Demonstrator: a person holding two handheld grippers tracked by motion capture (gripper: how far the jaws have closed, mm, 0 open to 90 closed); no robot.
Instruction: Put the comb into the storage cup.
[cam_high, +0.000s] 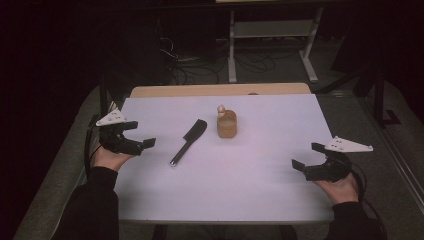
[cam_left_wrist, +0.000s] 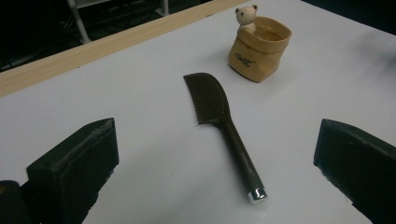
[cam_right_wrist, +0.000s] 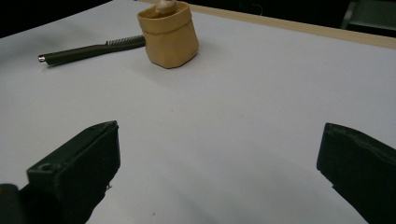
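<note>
Dark comb (cam_high: 189, 141) flat on the white surface (cam_high: 240, 190), left of centre in the high view — long axis running from teeth at upper right down to the metal-capped handle end at lower left. Left tool (cam_high: 142, 135) spread wide, empty, just left of that handle end; clearly the nearer one. Right tool (cam_high: 306, 156) likewise spread and empty, well apart at the right edge. Tan bear pot (cam_high: 226, 123) near the comb's toothed end — probably the destination.

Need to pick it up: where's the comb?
In the high view the comb lies left of centre, between the left tongs and the tan pot.
</note>
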